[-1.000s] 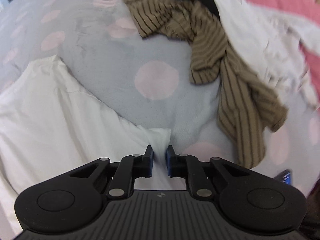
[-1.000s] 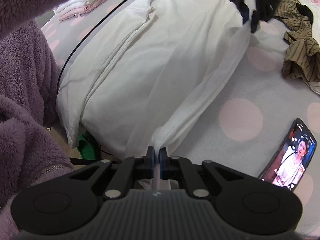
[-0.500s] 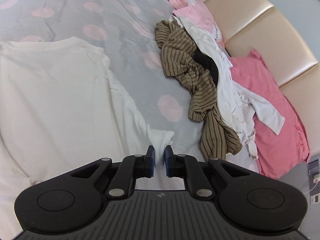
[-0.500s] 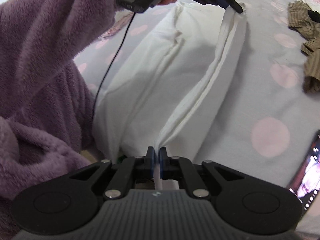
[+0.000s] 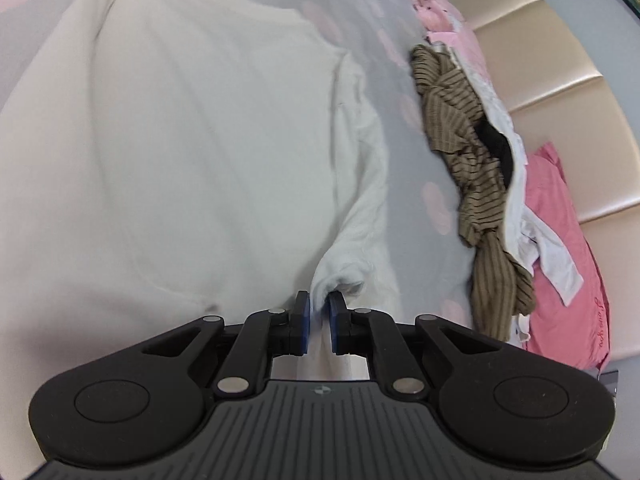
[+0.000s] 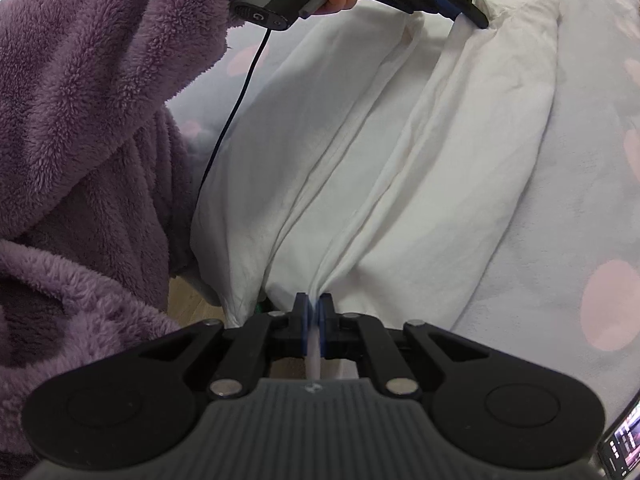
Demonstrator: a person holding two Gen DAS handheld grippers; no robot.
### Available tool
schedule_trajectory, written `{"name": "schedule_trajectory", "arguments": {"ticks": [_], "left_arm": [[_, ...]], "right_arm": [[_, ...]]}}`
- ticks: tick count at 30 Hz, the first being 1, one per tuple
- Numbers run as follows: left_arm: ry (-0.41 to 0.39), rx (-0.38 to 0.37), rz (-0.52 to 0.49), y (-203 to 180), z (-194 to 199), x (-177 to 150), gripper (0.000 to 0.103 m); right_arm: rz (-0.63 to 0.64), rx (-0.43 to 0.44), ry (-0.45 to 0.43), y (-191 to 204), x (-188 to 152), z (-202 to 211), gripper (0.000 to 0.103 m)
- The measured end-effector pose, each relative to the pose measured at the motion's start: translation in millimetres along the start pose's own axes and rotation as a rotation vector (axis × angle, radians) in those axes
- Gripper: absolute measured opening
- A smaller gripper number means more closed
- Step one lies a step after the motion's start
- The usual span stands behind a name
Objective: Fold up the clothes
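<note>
Phone (image 6: 622, 446) cut off lower right. Left gripper (image 5: 319, 312) and right gripper (image 6: 314, 307) both pinching white shirt (image 6: 400, 152); polka-dot bedsheet (image 6: 580, 200), beige headboard (image 5: 560, 100).

The left gripper (image 5: 319, 307) pinches the white garment (image 5: 168, 152) (sleeve end) above the dotted bedsheet (image 5: 416, 168).

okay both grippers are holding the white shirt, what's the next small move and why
Probably carry both ends a little further across and lower them. The left hand-held gripper and right hand-held gripper each pinch the white shirt, whose lifted edge sags between them above the flat body.
</note>
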State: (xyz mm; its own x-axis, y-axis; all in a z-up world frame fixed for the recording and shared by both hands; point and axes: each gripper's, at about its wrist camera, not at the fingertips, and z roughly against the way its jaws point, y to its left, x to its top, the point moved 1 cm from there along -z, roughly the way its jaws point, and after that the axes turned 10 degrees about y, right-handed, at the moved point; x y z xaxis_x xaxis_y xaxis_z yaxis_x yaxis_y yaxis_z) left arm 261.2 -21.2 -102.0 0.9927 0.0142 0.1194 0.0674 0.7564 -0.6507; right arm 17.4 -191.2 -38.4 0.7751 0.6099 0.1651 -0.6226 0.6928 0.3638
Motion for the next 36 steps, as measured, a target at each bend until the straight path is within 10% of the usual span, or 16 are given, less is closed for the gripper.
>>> {"name": "schedule_trajectory", "arguments": {"ticks": [16,27,36], "left_arm": [[-0.081,-0.018,-0.017,9,19,-8,0.003],[-0.080,0.106,-0.020,16,17,-11,0.003],[-0.109,0.163,-0.067,1,48,-39,0.031]], "right_arm": [[0.032,0.011,0.012,12,2,-8,0.006],[0.054,0.009,0.032,18,-1,-22,0.010],[0.070,0.034,0.048,22,-19,-24,0.033]]}}
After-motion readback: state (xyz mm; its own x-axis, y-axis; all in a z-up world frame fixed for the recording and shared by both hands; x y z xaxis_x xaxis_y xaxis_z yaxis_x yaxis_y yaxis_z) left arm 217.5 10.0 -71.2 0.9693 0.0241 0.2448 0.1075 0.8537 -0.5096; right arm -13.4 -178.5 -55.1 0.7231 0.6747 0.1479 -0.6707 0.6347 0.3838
